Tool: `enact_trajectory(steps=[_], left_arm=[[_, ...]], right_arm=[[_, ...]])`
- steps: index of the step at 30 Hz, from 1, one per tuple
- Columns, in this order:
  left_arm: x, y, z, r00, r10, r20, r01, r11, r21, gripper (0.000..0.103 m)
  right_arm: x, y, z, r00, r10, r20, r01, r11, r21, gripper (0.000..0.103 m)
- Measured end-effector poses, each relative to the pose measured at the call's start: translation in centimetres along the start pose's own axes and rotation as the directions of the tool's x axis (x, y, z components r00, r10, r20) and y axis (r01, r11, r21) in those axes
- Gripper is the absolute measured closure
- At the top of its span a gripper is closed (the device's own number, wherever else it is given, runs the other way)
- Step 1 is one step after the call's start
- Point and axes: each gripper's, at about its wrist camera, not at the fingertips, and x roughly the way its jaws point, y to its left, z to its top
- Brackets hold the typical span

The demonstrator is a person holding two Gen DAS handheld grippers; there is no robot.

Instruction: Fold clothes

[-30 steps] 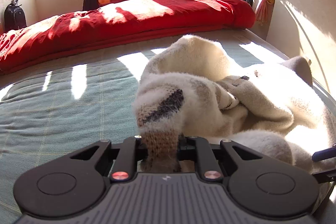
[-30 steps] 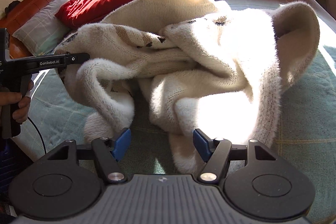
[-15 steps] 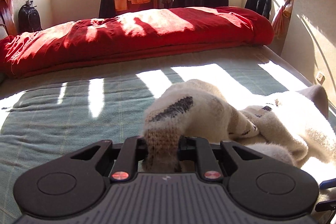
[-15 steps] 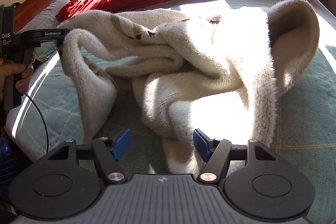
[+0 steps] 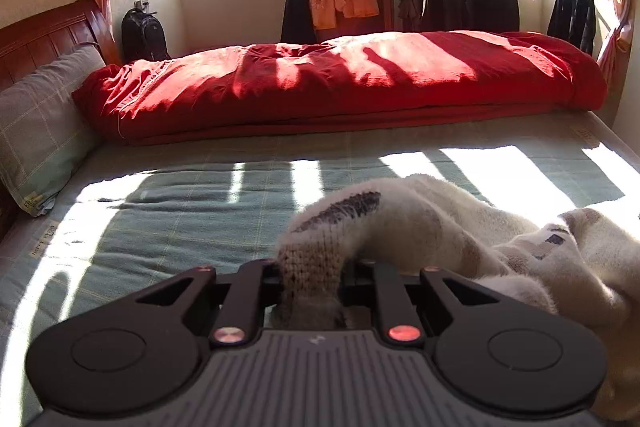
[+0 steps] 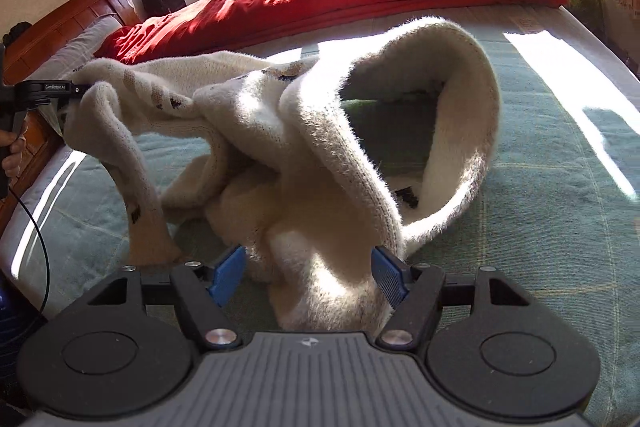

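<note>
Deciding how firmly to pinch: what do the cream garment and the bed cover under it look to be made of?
Cream sweater: looks like soft, fuzzy knit, perhaps wool or acrylic; a halo of fibres at its edges, ribbed stitches at the cuff held by the left gripper. Bed cover: flat, matte green woven cloth, probably cotton, with a thin pale grid and little sheen.

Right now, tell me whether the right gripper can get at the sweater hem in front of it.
Probably yes. The right gripper is opening, and a fold of the cream sweater already lies between its blue pads, with nothing in the way.
</note>
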Motion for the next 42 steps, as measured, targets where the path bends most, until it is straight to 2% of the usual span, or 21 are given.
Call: enact_trajectory(steps=[2,5,8,15,17,19,21,25,29,31,34,37,38,40,42], left_arm=[[0.7,1.4,0.0,0.999,0.033,-0.016,-0.034,0.999,-0.015,0.087],[2.4,2.0,-0.4,0.998,0.053,-0.045,-0.053,0.999,0.012,0.088],[4.2,1.3,-0.9,0.995,0.07,-0.071,-0.066,0.996,0.051,0.087],[6.9,0.9,-1.6,0.99,0.068,-0.122,-0.06,0.996,0.069,0.083],[6.5,1.6,-1.8,0.991,0.052,-0.123,-0.044,0.997,0.064,0.078],[5.8,2.5,-2.1,0.992,0.035,-0.123,-0.029,0.998,0.05,0.065],[4.6,3.5,-2.5,0.992,0.047,-0.113,-0.041,0.997,0.061,0.054],[1.6,5.1,-3.4,0.993,0.07,-0.092,-0.061,0.994,0.093,0.049],[-1.5,4.0,-4.6,0.997,0.01,-0.081,0.003,0.988,0.155,0.043],[-3.1,1.7,-5.7,0.995,-0.057,-0.079,0.072,0.975,0.209,0.038],[-4.1,-2.4,-7.4,0.981,-0.168,-0.094,0.188,0.941,0.281,0.032],[-4.2,-7.1,-9.5,0.96,-0.254,-0.119,0.28,0.889,0.362,0.031],[-3.8,-9.0,-10.4,0.952,-0.278,-0.132,0.307,0.863,0.401,0.031],[-2.8,-11.6,-11.8,0.946,-0.286,-0.155,0.326,0.841,0.433,0.031],[-1.4,-13.3,-12.7,0.942,-0.282,-0.182,0.335,0.831,0.444,0.032]], right_arm=[[0.1,0.0,-0.1,1.0,-0.005,-0.005,0.005,1.0,-0.001,0.03],[0.4,0.5,-0.2,1.0,-0.004,-0.017,0.004,1.0,-0.009,0.03],[0.7,0.9,-0.1,0.999,-0.011,-0.03,0.01,1.0,-0.02,0.03],[1.3,1.4,0.4,0.998,-0.034,-0.048,0.032,0.999,-0.032,0.029],[1.5,1.4,0.7,0.998,-0.038,-0.049,0.037,0.999,-0.03,0.029],[1.6,1.5,0.9,0.998,-0.043,-0.047,0.041,0.999,-0.033,0.029],[1.7,1.7,1.1,0.998,-0.046,-0.044,0.045,0.998,-0.036,0.029],[1.7,1.9,1.3,0.998,-0.046,-0.032,0.045,0.998,-0.042,0.029],[1.5,2.2,1.2,0.999,-0.043,-0.021,0.042,0.998,-0.051,0.029],[1.4,2.1,1.2,0.999,-0.039,-0.017,0.038,0.998,-0.049,0.028],[1.3,2.2,1.0,0.999,-0.037,-0.008,0.036,0.998,-0.044,0.028],[1.1,2.3,0.9,0.999,-0.038,0.004,0.038,0.998,-0.048,0.028],[1.2,2.3,0.9,0.999,-0.039,0.008,0.039,0.998,-0.049,0.028],[1.5,2.3,0.9,0.999,-0.046,0.015,0.047,0.997,-0.063,0.028],[1.9,2.3,1.1,0.999,-0.053,0.011,0.054,0.996,-0.071,0.028]])
